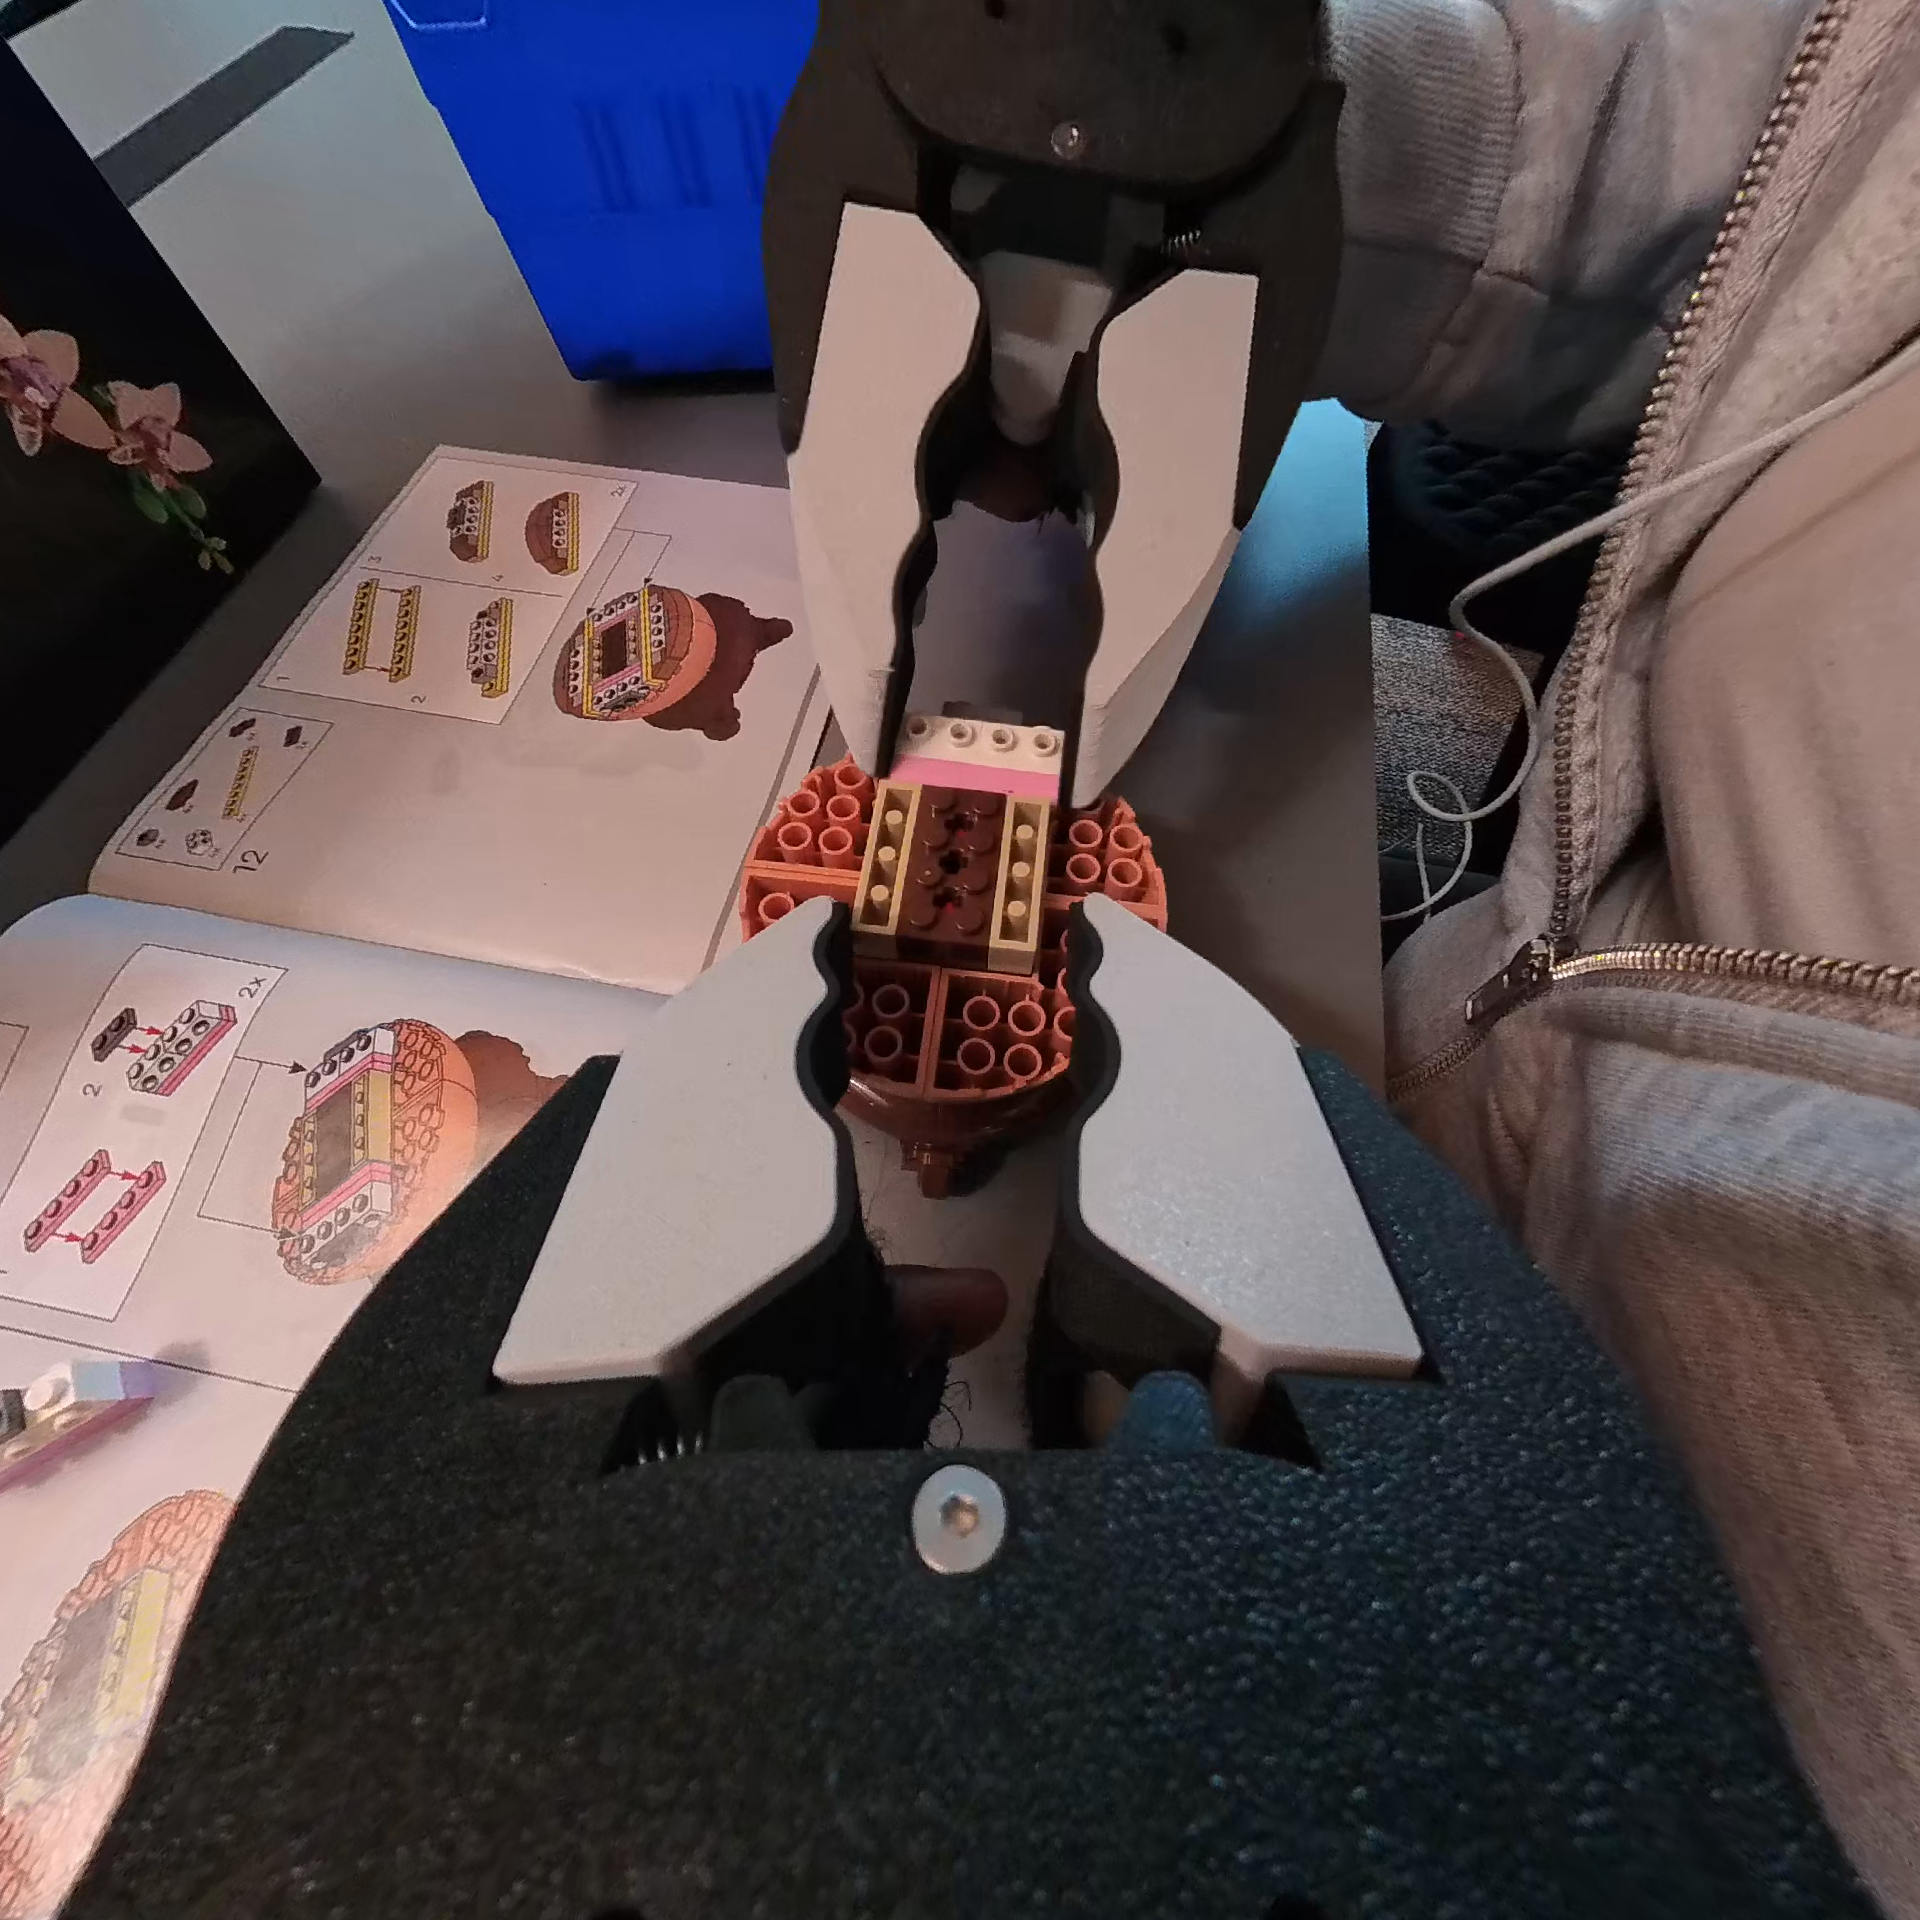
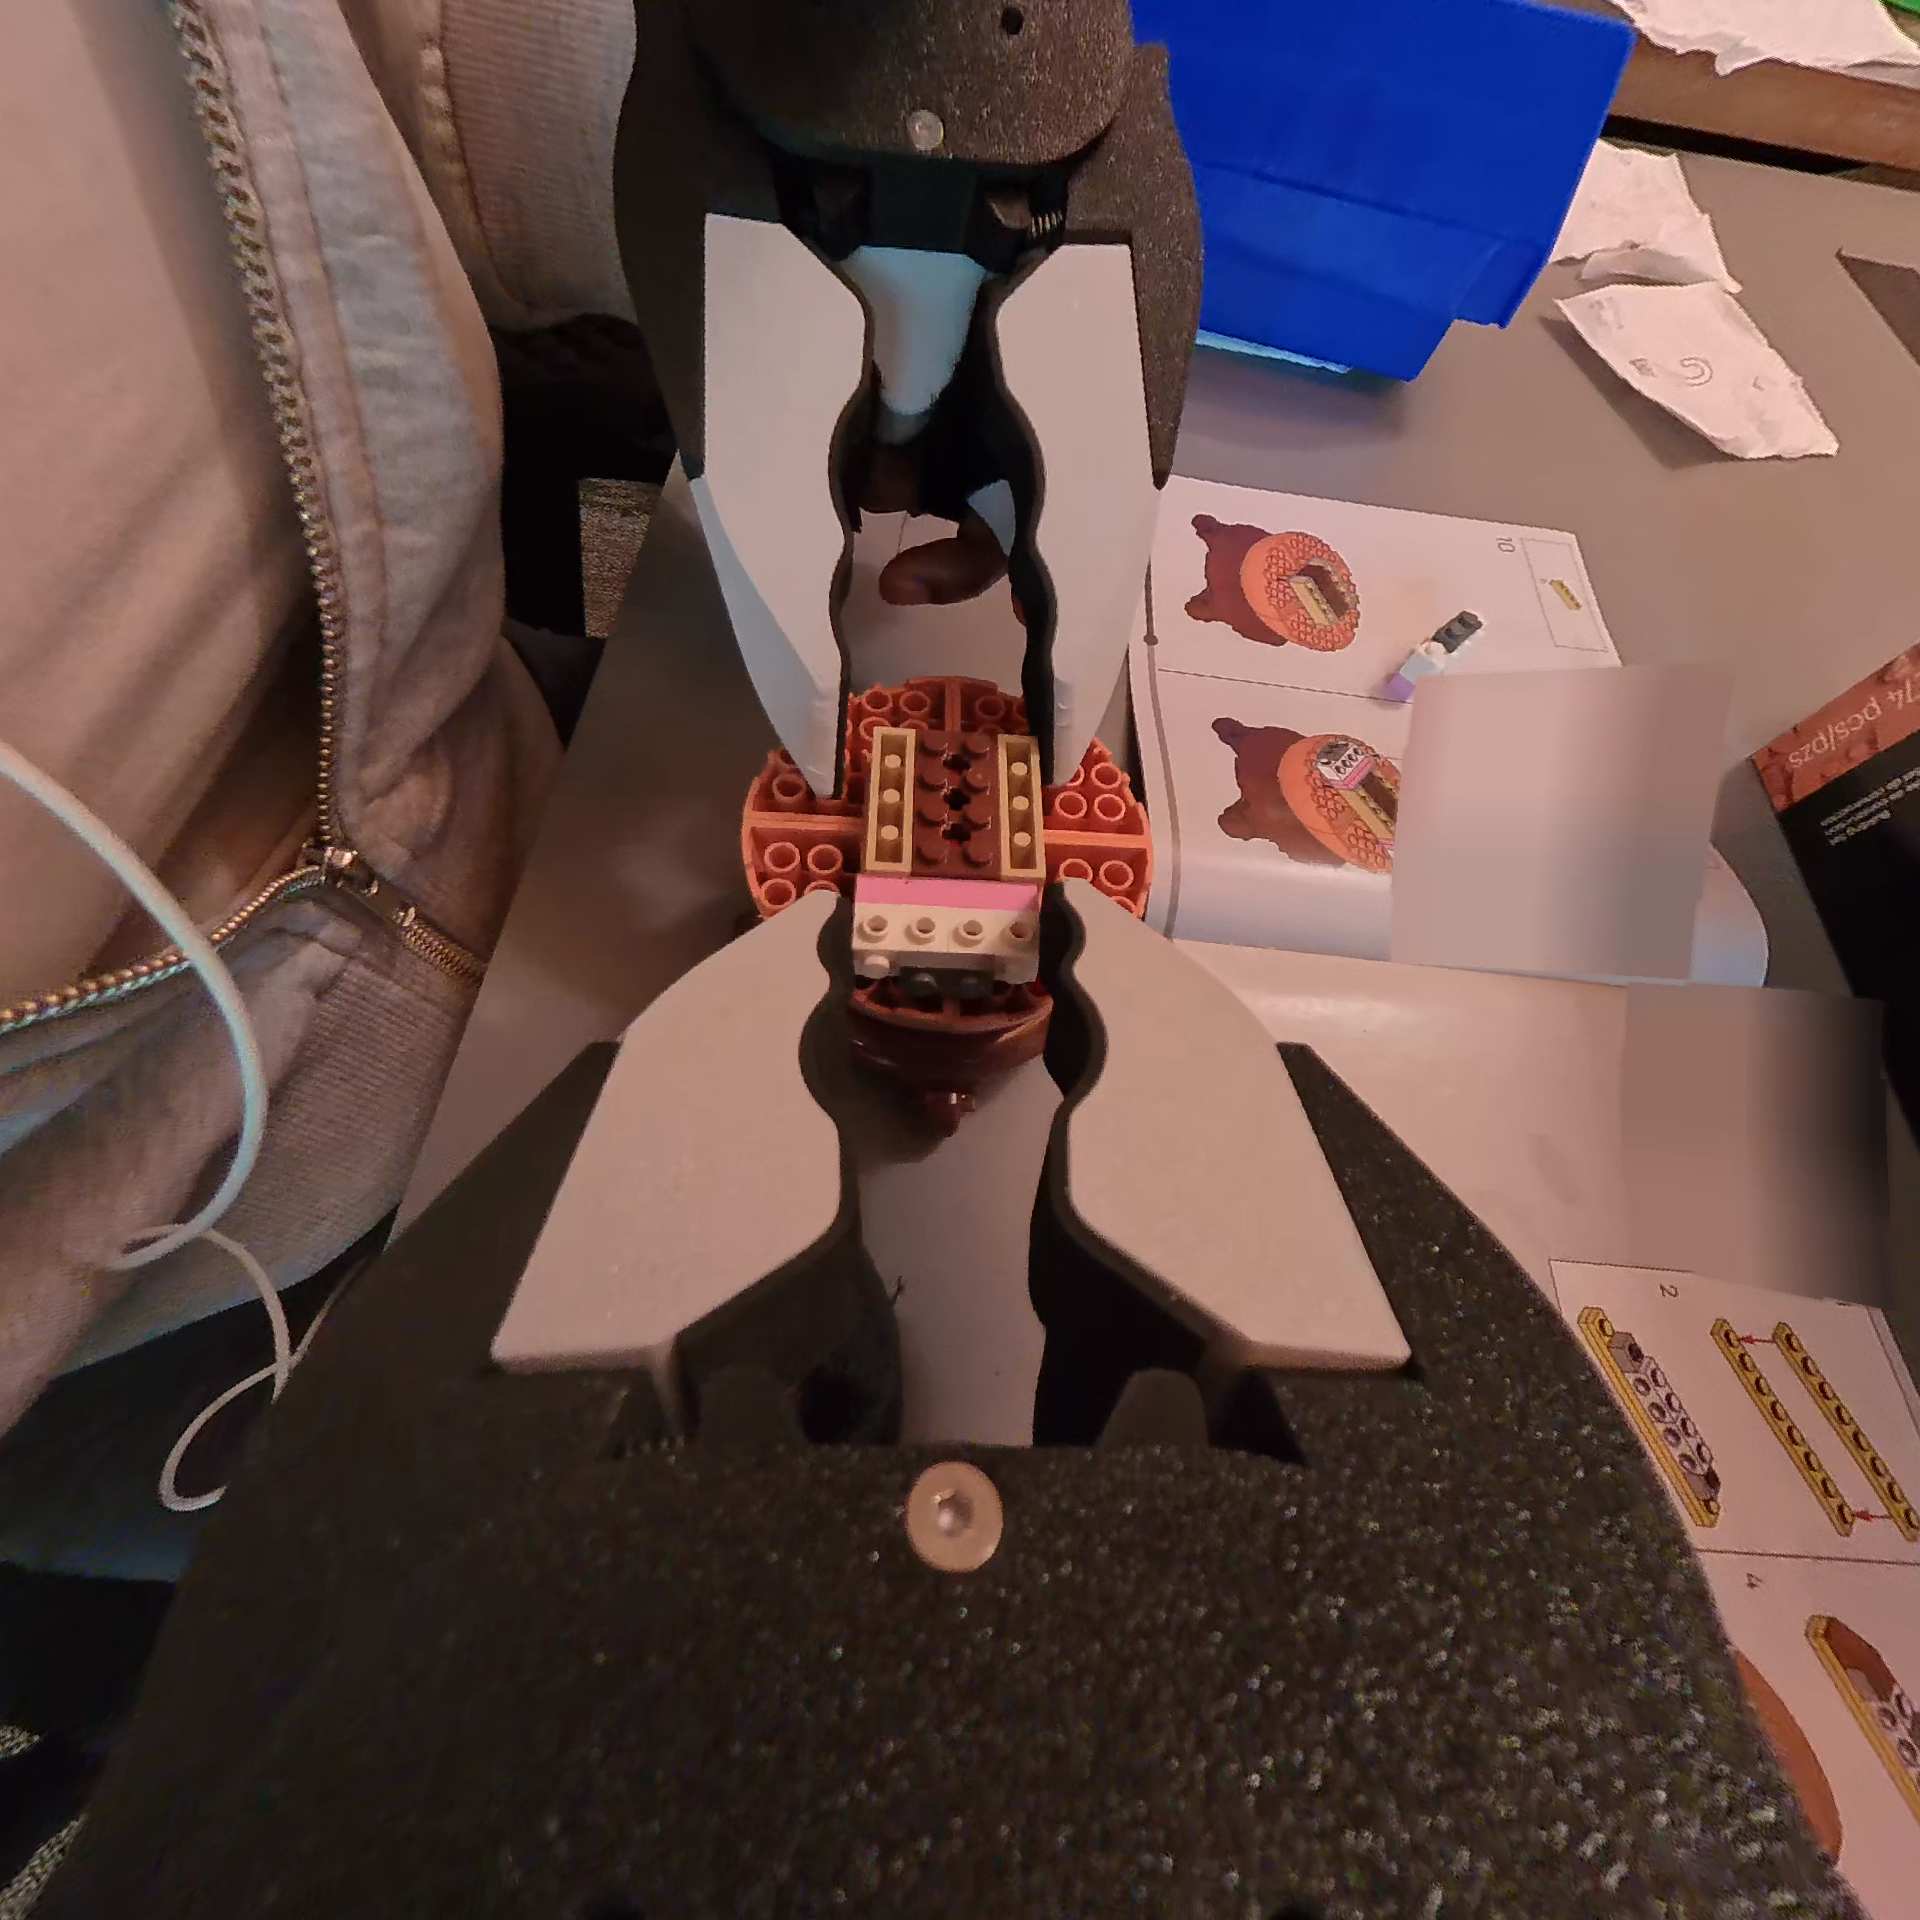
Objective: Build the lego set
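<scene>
Round lego model (image 1: 956, 935) stood on the grey table (image 1: 665, 416), studs-down underside facing up, directly btwn the two grippers. All places below given rel. to this model.

Core on top of model: brown plate flanked by two tan strips (image 1: 888, 868); long axis ran along the line joining the two grippers. White-and-pink sub-block (image 2: 943, 920) sat at the end of that core on the right gripper's side, touching the core's end, pink layer against the tan/brown.

Right gripper (image 2: 948, 925): fingers partly spread, straddling the white-and-pink sub-block, pads at or v. near its short ends. Contact looked likely; whether it was truly clamped could not be told from either view.

Left gripper (image 1: 956, 935): at the opposite end of the core, fingers apart to abt the core's width, tips beside the tan strips over the model's rim. Bracing or only hovering: could not tell.

Judgement: coming move = press sub-block down/in along the core's axis. Right gripper nearer to it, so right seats, left steadies. Risk: model tipping on its rounded base.

Outward: open instruction booklet (image 1: 436, 727) lay beside the model, on the side away from the person. A small loose grey/lilac brick assembly (image 2: 1439, 649) rested on the booklet page, well apart from the model. Blue bin (image 2: 1382, 166) stood beyond the booklet; contents not visible. Person's zipped beige jacket (image 1: 1662, 935) close on the model's other side.
</scene>
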Action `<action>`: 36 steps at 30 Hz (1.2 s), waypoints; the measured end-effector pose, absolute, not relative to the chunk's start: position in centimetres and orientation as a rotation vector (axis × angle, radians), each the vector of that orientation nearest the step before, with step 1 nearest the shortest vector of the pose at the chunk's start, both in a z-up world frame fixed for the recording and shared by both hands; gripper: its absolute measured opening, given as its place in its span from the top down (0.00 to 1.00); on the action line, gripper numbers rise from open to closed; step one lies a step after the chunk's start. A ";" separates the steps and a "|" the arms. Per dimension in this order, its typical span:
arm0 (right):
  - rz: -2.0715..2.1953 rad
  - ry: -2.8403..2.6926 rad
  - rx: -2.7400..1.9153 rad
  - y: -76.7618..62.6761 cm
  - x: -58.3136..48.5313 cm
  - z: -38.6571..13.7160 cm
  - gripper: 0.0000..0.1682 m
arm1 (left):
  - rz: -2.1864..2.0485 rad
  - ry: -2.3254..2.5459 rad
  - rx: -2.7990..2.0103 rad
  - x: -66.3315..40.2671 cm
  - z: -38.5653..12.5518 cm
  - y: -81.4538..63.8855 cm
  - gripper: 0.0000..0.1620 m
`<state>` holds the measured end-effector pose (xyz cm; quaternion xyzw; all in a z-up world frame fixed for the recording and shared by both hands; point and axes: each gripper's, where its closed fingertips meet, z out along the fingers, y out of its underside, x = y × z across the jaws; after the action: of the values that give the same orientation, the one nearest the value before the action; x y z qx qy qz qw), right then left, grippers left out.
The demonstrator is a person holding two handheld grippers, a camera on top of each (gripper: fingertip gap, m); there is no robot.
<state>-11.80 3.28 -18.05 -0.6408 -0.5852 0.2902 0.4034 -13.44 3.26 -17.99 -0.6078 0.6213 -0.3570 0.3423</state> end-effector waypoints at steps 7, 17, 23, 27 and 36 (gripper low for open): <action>0.732 -1.482 -1.618 3.4 -11.9 -18.1 0.80 | -0.933 1.606 -1.579 -13.4 -18.0 3.3 0.76; 0.746 -1.427 -1.611 3.7 -11.8 -17.3 0.76 | -0.930 1.602 -1.570 -13.4 -18.0 3.2 0.76; 0.752 -1.393 -1.638 3.7 -10.9 -17.3 0.77 | -0.935 1.594 -1.569 -13.5 -18.1 3.3 0.76; 0.778 -1.384 -1.631 3.3 -11.0 -17.2 0.77 | -0.931 1.595 -1.567 -13.5 -18.1 3.3 0.76; 0.742 -1.398 -1.630 3.5 -10.0 -17.1 0.77 | -0.921 1.589 -1.567 -13.6 -18.1 3.3 0.76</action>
<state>-9.97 3.52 -17.13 -0.6508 -0.5581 0.2962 0.4210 -13.58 3.32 -18.13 -0.6065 0.6152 -0.3566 0.3558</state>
